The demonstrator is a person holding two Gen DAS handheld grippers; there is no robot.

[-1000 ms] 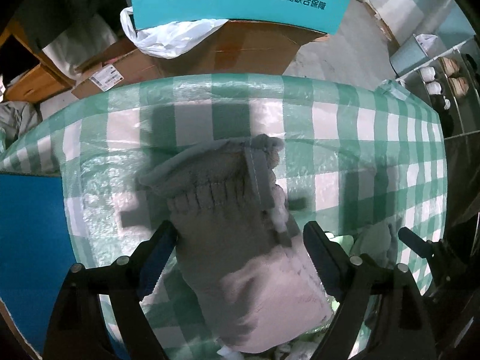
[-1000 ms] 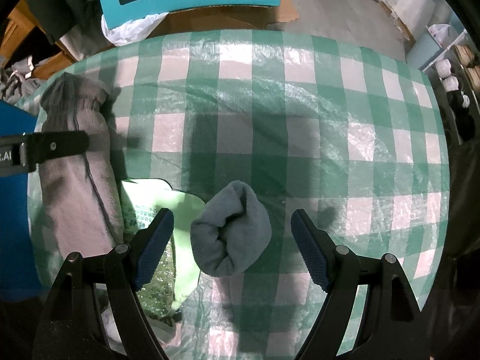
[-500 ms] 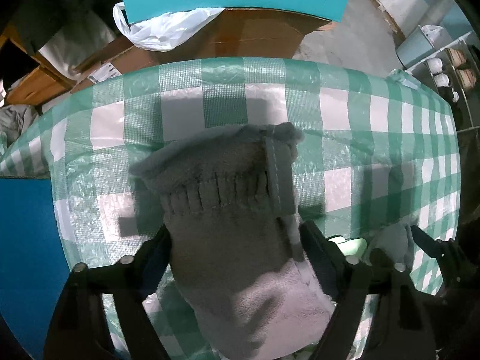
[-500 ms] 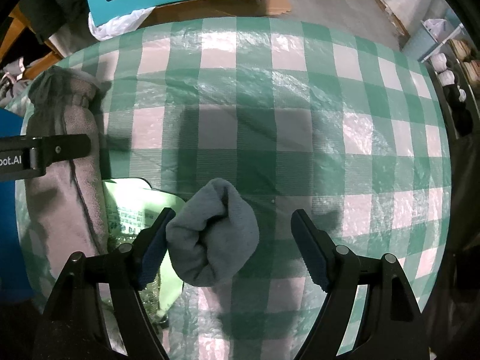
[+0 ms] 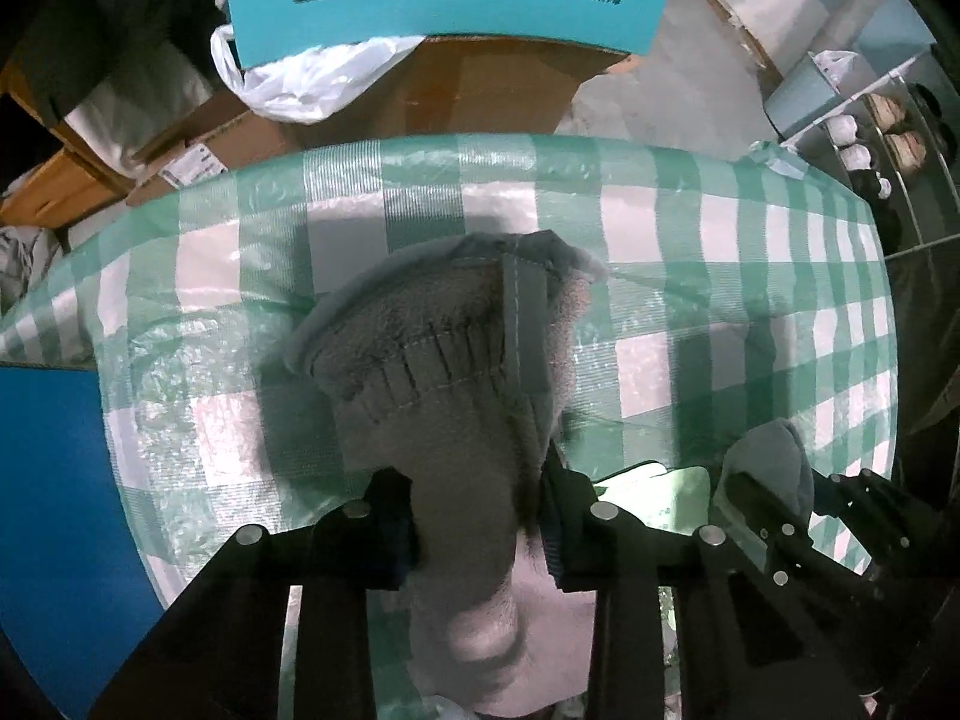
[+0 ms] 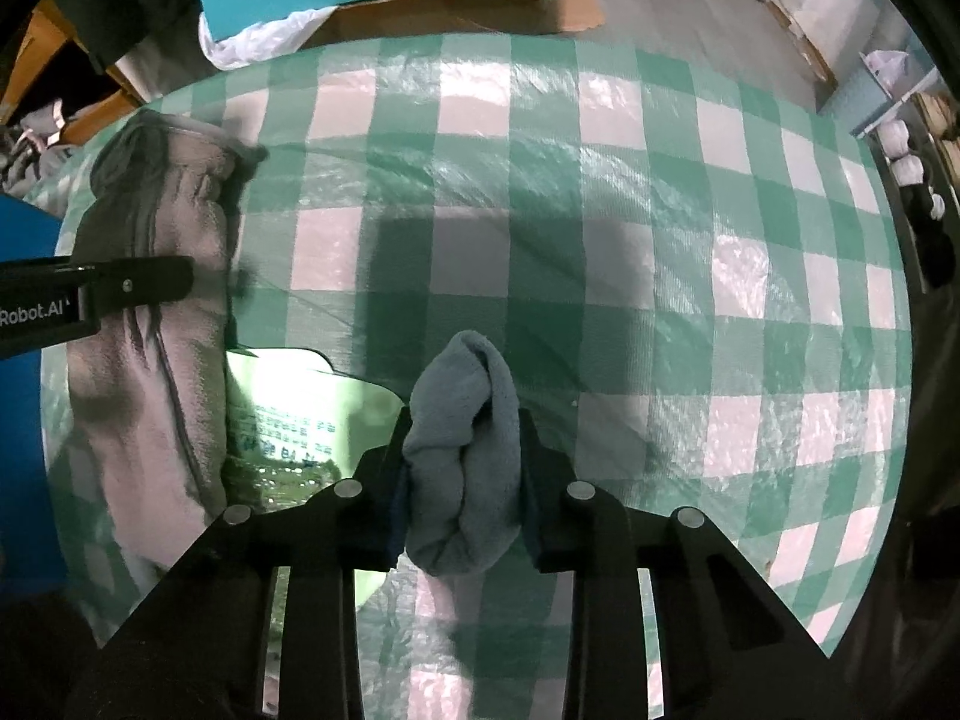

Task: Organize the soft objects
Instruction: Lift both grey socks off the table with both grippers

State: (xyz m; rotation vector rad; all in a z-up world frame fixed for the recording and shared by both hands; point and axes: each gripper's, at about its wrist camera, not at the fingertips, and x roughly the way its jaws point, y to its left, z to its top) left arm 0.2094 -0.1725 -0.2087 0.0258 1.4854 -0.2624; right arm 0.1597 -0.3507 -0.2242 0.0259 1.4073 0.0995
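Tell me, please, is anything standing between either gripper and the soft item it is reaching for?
Nothing visible does. The left gripper is closing on the grey fleece garment, the right gripper on the rolled blue-grey sock; each item already sits between its fingers.

Dim, green-tinted, fisheye-warped edges

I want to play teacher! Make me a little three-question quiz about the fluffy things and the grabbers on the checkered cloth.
1. True or false: the left hand-held gripper is closing with the big grey fleece item between its fingers.
2. What sits between the right hand-held gripper's fingers? A) rolled blue-grey cloth B) a cup C) nothing
3. Fill in: the green packet lies on the green-and-white ____ tablecloth.

Key: 1 true; 2 A; 3 checkered.
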